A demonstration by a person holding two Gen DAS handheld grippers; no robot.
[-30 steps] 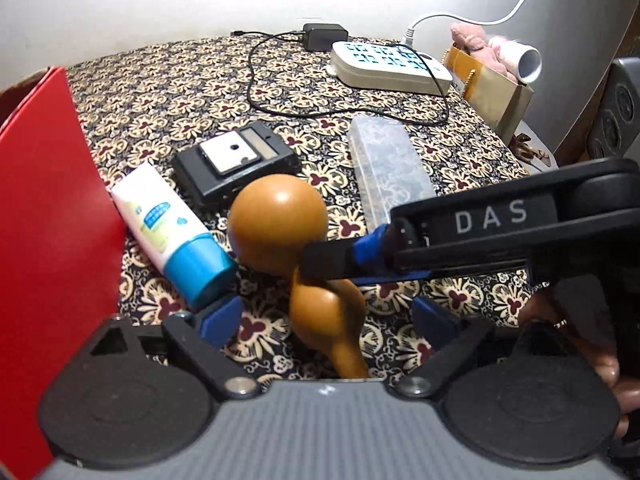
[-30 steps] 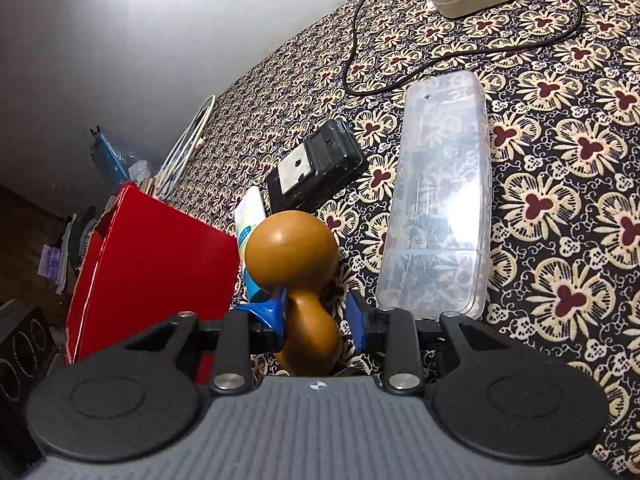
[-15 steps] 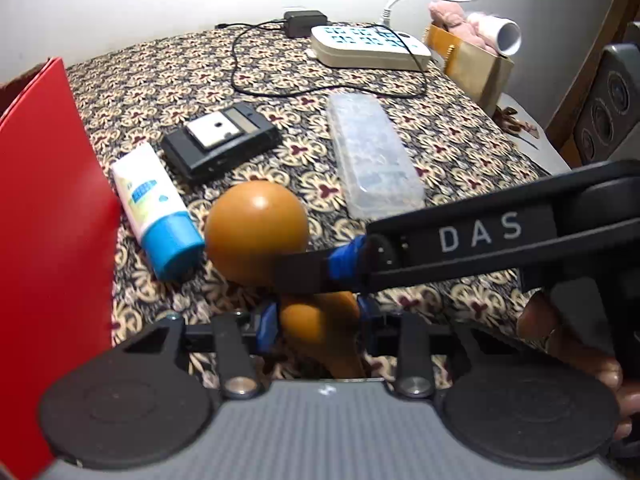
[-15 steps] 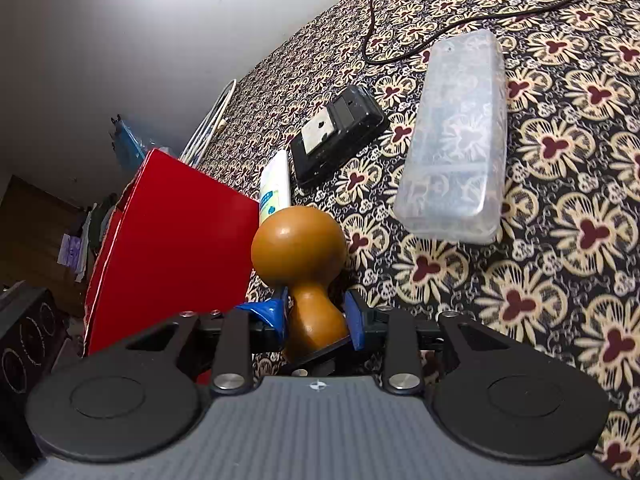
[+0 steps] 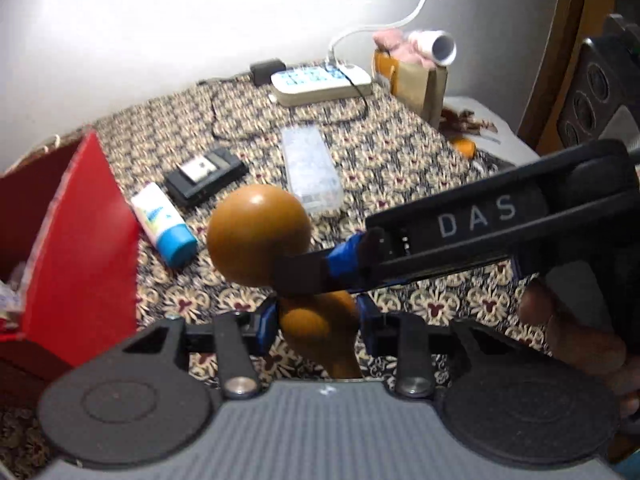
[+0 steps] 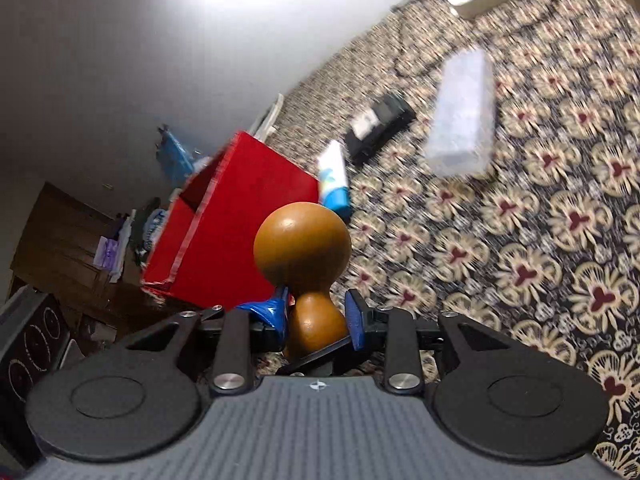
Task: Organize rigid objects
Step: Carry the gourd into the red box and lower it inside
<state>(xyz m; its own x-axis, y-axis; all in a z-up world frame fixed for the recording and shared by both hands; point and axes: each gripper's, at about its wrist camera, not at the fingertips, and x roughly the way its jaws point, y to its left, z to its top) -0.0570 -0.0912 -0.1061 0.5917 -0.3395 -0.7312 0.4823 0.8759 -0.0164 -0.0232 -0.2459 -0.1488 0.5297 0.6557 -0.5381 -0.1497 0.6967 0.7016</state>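
A brown wooden gourd (image 5: 258, 234) hangs above the patterned tablecloth (image 5: 400, 152), held by both grippers. My left gripper (image 5: 316, 322) is shut on the gourd's lower bulb, its blue pads pressed to either side. My right gripper (image 6: 318, 316) is shut on the narrow neck of the gourd (image 6: 302, 246), just under the big ball. In the left wrist view the right gripper's black body reaches in from the right, with a person's hand (image 5: 568, 332) behind it. An open red box (image 5: 80, 248) stands close on the left, also visible as the red box (image 6: 240, 208) beyond the gourd.
On the cloth lie a white tube with a blue cap (image 5: 162, 224), a black device (image 5: 204, 176) and a clear plastic case (image 5: 310, 168). A white power strip (image 5: 320, 82) with cables sits at the far edge, beside a paper bag (image 5: 420, 80).
My left gripper closed on the gourd's lower bulb. Both grippers then lifted the gourd off the cloth and carried it towards the red box; the table items now look farther away.
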